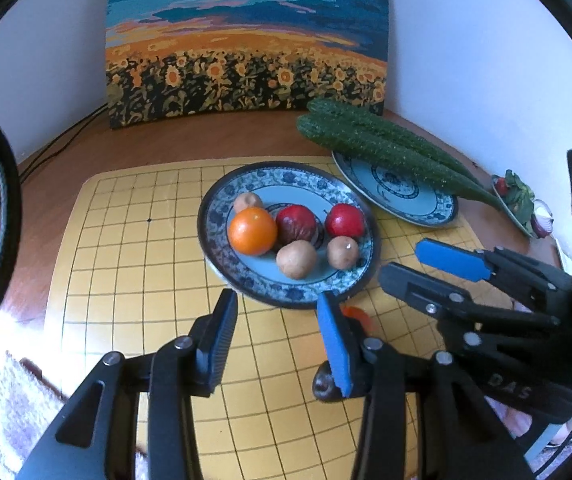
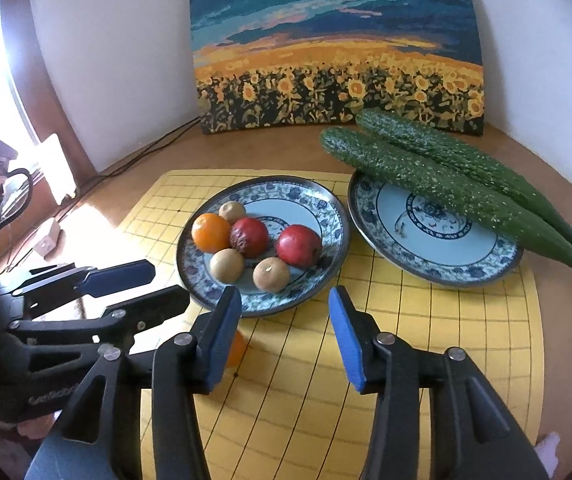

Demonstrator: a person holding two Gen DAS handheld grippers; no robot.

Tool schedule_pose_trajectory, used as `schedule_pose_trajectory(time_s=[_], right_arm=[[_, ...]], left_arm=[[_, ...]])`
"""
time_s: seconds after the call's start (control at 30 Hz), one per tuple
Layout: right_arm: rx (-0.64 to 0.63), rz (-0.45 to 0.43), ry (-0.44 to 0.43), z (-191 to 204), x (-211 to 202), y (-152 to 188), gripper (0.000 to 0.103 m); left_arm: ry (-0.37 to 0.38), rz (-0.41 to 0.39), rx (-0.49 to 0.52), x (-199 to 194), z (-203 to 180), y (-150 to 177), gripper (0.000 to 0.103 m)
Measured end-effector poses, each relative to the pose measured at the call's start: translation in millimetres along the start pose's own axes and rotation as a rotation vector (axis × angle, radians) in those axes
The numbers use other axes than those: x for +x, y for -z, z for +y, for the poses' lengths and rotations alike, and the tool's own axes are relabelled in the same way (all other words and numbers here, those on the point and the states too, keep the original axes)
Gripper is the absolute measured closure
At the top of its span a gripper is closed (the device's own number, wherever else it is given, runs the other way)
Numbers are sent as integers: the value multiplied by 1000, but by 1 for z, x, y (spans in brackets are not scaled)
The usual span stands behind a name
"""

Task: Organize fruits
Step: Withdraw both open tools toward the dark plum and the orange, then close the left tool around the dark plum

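A blue-patterned plate (image 1: 306, 178) (image 2: 286, 192) on the yellow grid mat holds an orange (image 1: 252, 231) (image 2: 210, 232), a dark red fruit (image 1: 296, 224), a red apple (image 1: 344, 220) (image 2: 298, 245) and three small brown fruits (image 1: 296, 259). Another orange fruit (image 1: 356, 314) (image 2: 237, 350) lies on the mat just in front of the plate, half hidden by fingers. A dark rounded thing (image 1: 323, 385) lies closer in. My left gripper (image 1: 277, 320) (image 2: 167, 284) and right gripper (image 2: 286, 320) (image 1: 402, 260) hover side by side before the plate, both open, with nothing between their fingers.
A second patterned plate (image 1: 438, 208) (image 2: 370, 216) to the right carries two long cucumbers (image 1: 386, 148) (image 2: 446, 184). A small dish of greens (image 1: 520, 200) sits at the far right. A sunflower painting (image 1: 245, 40) leans on the wall, with cables (image 1: 65, 136) at the left.
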State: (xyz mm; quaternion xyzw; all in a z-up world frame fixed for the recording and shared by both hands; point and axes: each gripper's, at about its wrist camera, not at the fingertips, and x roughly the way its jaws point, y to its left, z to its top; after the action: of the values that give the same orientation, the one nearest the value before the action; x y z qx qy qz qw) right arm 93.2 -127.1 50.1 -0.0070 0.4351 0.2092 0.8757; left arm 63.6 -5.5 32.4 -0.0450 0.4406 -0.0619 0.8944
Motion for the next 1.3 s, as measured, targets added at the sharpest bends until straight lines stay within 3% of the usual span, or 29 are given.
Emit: schedule_pose_trajectory(time_s=[0.4,0.7,1.3], right_arm=[[25,-3,14,8,-29,25,55],[87,-3,32,-2,-36,44,54],[130,4,54,-24,-41,65,54]], left_arm=[[9,6,-24,-15,3,20,59],[56,19,-8,-22,-14,32,59],[17,68,36,-1,-40,45,59]])
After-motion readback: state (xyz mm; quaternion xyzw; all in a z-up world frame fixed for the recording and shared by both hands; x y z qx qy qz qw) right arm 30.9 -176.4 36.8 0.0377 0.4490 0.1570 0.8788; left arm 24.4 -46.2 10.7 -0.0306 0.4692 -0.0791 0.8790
